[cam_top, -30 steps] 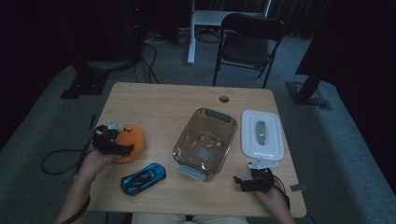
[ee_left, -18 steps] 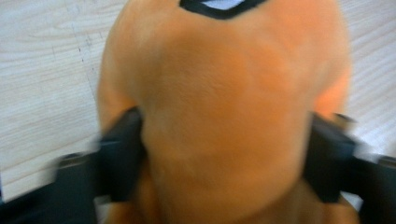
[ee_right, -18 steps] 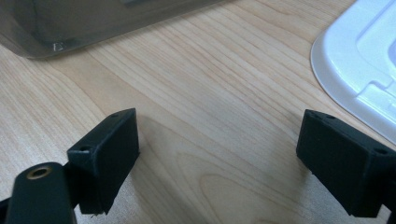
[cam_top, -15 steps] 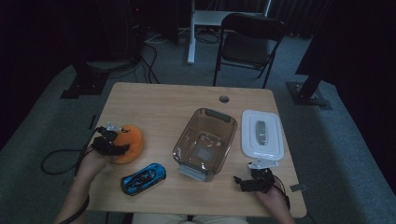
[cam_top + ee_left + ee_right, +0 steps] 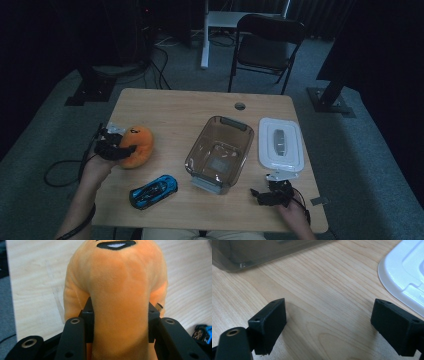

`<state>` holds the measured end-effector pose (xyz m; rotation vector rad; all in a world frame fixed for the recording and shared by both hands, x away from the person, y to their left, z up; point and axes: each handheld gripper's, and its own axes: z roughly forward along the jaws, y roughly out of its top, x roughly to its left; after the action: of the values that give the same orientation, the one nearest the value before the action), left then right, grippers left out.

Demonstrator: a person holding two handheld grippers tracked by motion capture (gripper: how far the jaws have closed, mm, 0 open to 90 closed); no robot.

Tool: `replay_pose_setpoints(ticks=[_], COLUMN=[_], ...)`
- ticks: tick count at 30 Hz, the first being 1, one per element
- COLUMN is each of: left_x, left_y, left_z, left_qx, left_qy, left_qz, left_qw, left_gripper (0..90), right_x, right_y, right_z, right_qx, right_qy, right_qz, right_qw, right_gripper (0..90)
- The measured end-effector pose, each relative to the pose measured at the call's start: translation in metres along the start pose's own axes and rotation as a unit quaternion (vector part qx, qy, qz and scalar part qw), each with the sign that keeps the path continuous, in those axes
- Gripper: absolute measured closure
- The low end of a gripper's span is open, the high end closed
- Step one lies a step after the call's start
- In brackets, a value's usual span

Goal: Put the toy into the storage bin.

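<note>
— Dim room, pale wooden desk (image 5: 180,107) under my camera. What's nearest to you?

— On my left, the left hand-held gripper (image 5: 119,322) has just been closing, and its jaws now pinch the orange plush toy (image 5: 136,146) by its soft body; the fabric bulges between them. The toy sits at the left edge of the desk. Just in front of it lies a blue toy car (image 5: 152,190), close but apart. On my right, the right hand-held gripper (image 5: 329,325) hovers low over bare wood with its jaws spread wide and nothing between them.

— What worries you?

— The grip is on stuffing, not anything firm. I judge that the plush could squeeze out or sag if I lift quickly, and a low swing could knock the car off the near edge.

— And the containers?

— Mid-desk, a clear brownish plastic box (image 5: 220,152) stands open. It looks empty to me, though glare on its floor makes that hard to swear to. Its white lid (image 5: 280,143) lies flat just to its right, separate from it. If the toy is bound for that box, I think catching the near rim could tip or shove it.

— Beyond that?

— A folding chair (image 5: 267,42) behind the desk, then darkness.
</note>
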<state>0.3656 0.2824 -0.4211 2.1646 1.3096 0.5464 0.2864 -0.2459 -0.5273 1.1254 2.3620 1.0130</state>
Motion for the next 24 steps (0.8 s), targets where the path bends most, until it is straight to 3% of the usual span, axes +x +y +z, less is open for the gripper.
replay_pose_setpoints(ticks=[7,12,24], left_x=[-0.009,-0.017,-0.041], left_y=[0.02,0.035,0.07], left_z=[-0.013,-0.019,-0.026], left_qx=[-0.016,-0.028,-0.049], left_qy=[-0.007,-0.024,-0.044], left_qz=[0.017,0.029,0.066], left_qw=[0.9997,0.9989,0.9957], left_gripper=[60.0,60.0,60.0], right_x=[0.0,0.0,0.0], right_y=[0.0,0.0,0.0], right_z=[0.0,0.0,0.0], right_qx=[0.0,0.0,0.0], right_qy=[-0.001,-0.003,-0.003], right_qz=[0.001,0.002,0.002], right_qw=[1.0,1.0,1.0], right_gripper=[12.6,12.6,12.6])
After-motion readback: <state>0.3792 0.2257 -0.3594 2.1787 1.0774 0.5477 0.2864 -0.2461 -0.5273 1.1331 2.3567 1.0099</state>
